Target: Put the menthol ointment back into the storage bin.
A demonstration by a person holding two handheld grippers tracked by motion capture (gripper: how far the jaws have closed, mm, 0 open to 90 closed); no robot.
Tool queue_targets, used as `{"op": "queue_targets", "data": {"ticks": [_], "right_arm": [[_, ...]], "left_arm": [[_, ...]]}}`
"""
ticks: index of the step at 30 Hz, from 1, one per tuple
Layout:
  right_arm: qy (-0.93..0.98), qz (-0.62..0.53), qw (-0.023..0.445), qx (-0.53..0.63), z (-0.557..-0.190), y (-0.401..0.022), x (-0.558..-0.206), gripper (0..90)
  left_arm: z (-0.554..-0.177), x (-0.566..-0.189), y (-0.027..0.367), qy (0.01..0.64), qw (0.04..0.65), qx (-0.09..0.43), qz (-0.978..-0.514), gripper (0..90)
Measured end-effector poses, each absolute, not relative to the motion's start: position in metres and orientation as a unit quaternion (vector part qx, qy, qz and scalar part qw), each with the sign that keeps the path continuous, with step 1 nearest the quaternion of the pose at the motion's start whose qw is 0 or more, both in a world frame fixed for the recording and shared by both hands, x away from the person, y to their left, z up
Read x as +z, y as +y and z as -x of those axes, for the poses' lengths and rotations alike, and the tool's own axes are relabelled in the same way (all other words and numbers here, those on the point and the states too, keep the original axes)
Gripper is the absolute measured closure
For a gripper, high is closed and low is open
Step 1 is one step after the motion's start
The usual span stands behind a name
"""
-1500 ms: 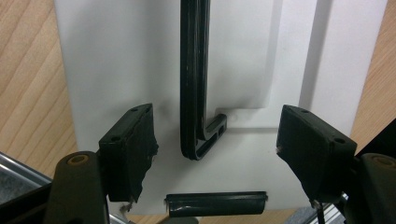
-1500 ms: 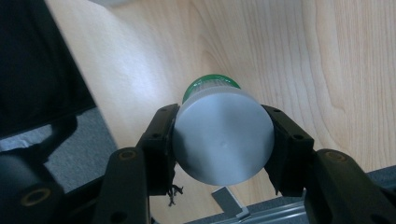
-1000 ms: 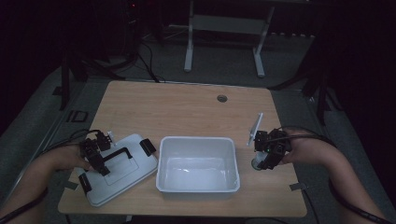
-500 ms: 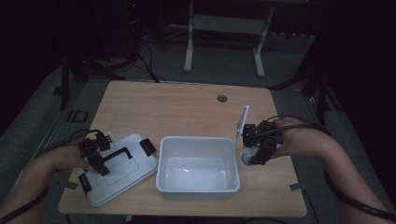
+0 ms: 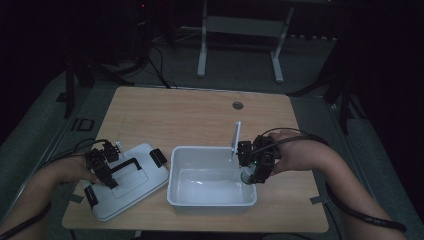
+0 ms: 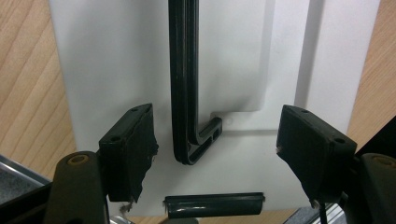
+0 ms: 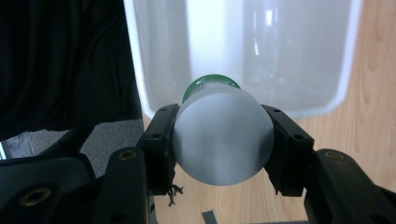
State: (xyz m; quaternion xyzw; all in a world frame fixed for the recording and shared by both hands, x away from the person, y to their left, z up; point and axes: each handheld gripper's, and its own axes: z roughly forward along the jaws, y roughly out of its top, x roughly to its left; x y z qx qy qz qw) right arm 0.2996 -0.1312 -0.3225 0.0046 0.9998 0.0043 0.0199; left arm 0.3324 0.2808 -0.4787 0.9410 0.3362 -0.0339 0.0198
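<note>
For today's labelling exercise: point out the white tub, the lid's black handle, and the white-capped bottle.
white tub [image 5: 176, 172], high view, on its left rim.
black handle [image 6: 183, 84], left gripper view, on its long bar.
white-capped bottle [image 7: 223, 135], right gripper view, on the cap's flat face.

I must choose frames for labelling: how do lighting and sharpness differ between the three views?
High view: dim, room nearly black, table visible. Left gripper view: bright and sharp on the white lid. Right gripper view: the bin glares pale and hazy; the held bottle looks slightly soft.
</note>
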Motion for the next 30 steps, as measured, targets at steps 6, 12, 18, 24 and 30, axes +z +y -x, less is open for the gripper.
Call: {"op": "queue_targets", "data": {"ticks": [6,12,18,24,30], "right_arm": [[1.0,0.006,0.007,-0.002,-0.298,-0.121,-0.338,50.0],[1.0,0.011,-0.005,-0.009,-0.298,-0.115,-0.36,50.0],[1.0,0.011,-0.016,-0.016,-0.3,-0.111,-0.38,50.0],[1.0,0.007,-0.018,-0.019,-0.304,-0.108,-0.399,50.0],[0.999,0.012,-0.025,-0.017,-0.305,-0.102,-0.413,50.0]], "left_arm": [[-0.332,-0.481,0.279,0.333,0.015,-0.034,-0.942,27.8],[-0.333,-0.48,0.278,0.331,0.017,-0.032,-0.943,27.8],[-0.332,-0.482,0.277,0.33,0.017,-0.034,-0.943,27.8],[-0.333,-0.484,0.28,0.336,0.015,-0.038,-0.941,27.8],[-0.333,-0.485,0.278,0.335,0.017,-0.038,-0.941,27.8]]}}
